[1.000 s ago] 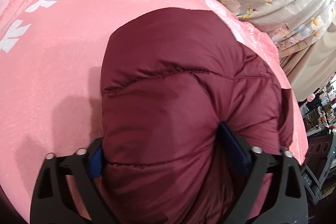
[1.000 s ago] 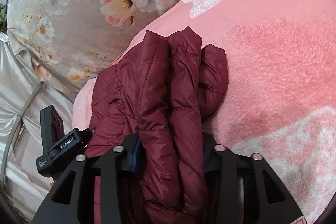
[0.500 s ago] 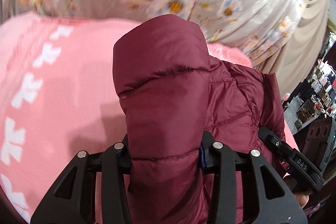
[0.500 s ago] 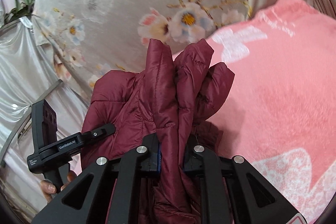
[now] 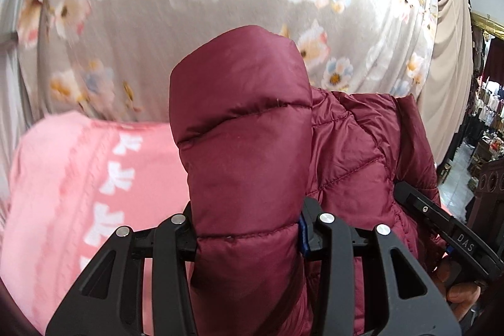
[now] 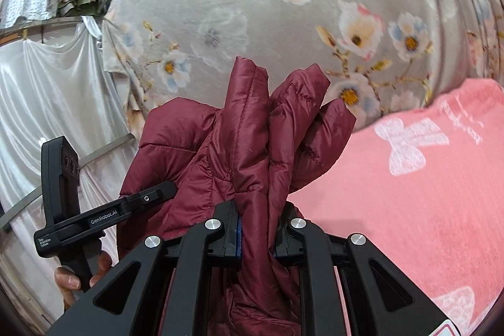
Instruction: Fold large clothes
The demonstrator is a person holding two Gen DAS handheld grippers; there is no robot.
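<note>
Two black two-finger tools grip a maroon quilted puffer jacket [image 5: 245,147] and hold it up off a pink fleece blanket with white bow motifs [image 5: 78,178], which covers the surface below. Nearest the lens, the left tool [image 5: 249,225] is clamped on a thick padded roll of the jacket, its jaws pressed into the fill on both sides. The right tool [image 6: 256,233] is pinched nearly together on a thinner bunch of edges, several layers of which fan upward above the jaws. In each view the other tool shows at the edge, with fingers of the hand carrying it visible below: the left hand [image 6: 78,273] and the right hand [image 5: 456,282]. Beyond the jacket hangs a grey curtain printed with pale flowers [image 6: 283,21]; farther left in the right view, white drapes [image 6: 47,84] and clothes on a line.

The jacket looks light, soft and springy, with a slick shell likely to slide out of a shallow bite. Holds look safest at stitched seams or hems, where the padding is thin. Puffed panels will probably resist creasing, so folds may need pressing flat.
</note>
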